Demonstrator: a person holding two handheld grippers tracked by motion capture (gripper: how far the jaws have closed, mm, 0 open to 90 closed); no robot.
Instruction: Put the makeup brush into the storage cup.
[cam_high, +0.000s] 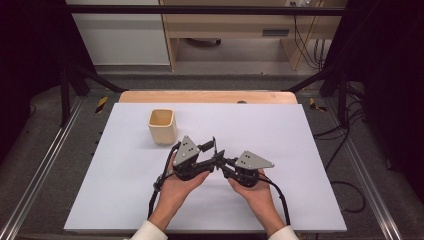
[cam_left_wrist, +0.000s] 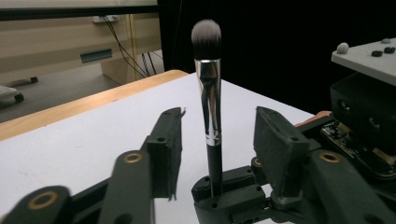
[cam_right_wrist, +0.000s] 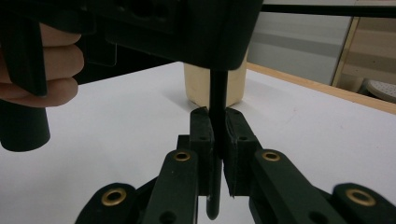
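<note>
- Your two hands come in at the near table edge, white sleeves at the wrists; left hand (cam_high: 176, 186) and right hand (cam_high: 254, 192) each carry a black two-jaw gripper with a grey three-cornered plate on top
- Right gripper (cam_right_wrist: 215, 126): jaws closed on the black handle of a makeup brush (cam_right_wrist: 217, 93); handle runs upright between the pads, its rounded butt end poking out below them in the right gripper view
- Left gripper (cam_left_wrist: 218, 135): jaws spread apart, one either side of the brush; pads not touching it in the left gripper view
- Slim makeup brush with black handle, shiny silver ferrule and grey-tipped dark bristles (cam_left_wrist: 208, 88): stands upright between your left jaws, bristles up; held only by the right gripper's tip, which shows at the base of the handle
- In the high view both grippers meet nose to nose mid-table, left gripper (cam_high: 209, 150), right gripper (cam_high: 223, 162)
- Cream, square-ish open-top cup (cam_high: 162, 126): upright on the white table sheet (cam_high: 300, 150), beyond your left gripper, apart from it; it sits right behind the brush handle in the right gripper view
- Wooden table edge (cam_high: 200, 96) shows at the far side
</note>
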